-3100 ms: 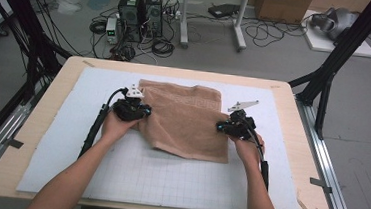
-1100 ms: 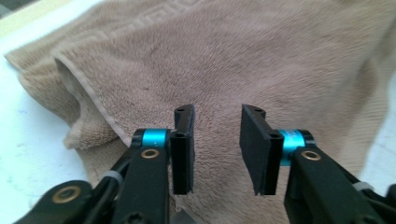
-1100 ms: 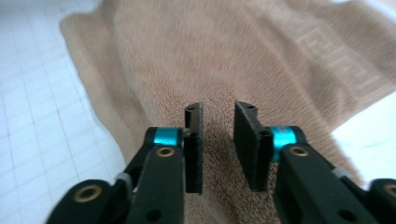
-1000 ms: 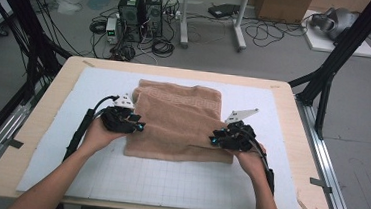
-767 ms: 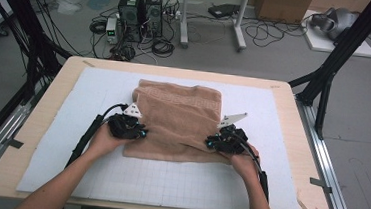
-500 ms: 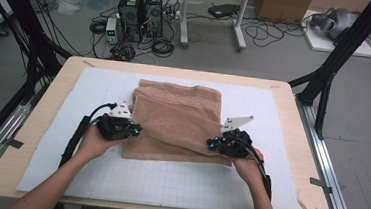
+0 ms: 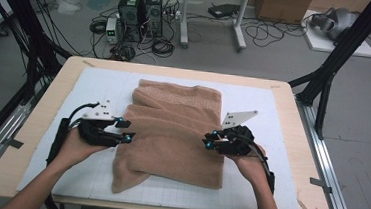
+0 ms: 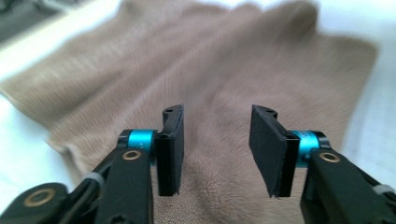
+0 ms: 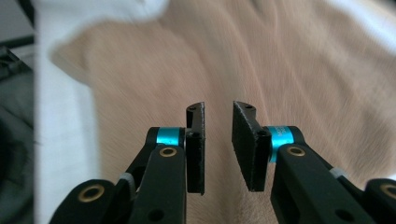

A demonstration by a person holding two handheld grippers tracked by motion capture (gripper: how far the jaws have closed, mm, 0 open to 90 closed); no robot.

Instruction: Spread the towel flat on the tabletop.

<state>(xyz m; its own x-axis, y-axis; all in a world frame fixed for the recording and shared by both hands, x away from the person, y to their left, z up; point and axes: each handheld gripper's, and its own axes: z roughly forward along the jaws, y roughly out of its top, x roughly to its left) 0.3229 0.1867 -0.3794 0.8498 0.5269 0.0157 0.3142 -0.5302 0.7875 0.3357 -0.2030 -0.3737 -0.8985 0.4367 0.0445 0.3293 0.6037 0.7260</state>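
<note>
A tan towel (image 7: 176, 129) lies folded and rumpled on the white mat (image 7: 269, 156), one corner trailing toward the near left. My left gripper (image 7: 124, 130) sits at the towel's left edge, pointing inward. Its jaws have just been opening and stand apart with nothing between them (image 8: 215, 112); the towel (image 8: 210, 60) lies beyond. At the right edge is my right gripper (image 7: 210, 139), whose jaws have also just been opening. They stand narrowly apart and empty (image 9: 218, 107) over the towel (image 9: 233, 56).
The mat covers most of a wooden table (image 7: 293, 108). Black frame posts (image 7: 326, 75) stand at the right and left corners. Computer boxes (image 7: 141, 5) and cables lie on the floor beyond the far edge.
Both grippers came toward the near side along the towel's edges, bringing it into a fold. Their jaws then let go of the cloth and drew slightly outward.
</note>
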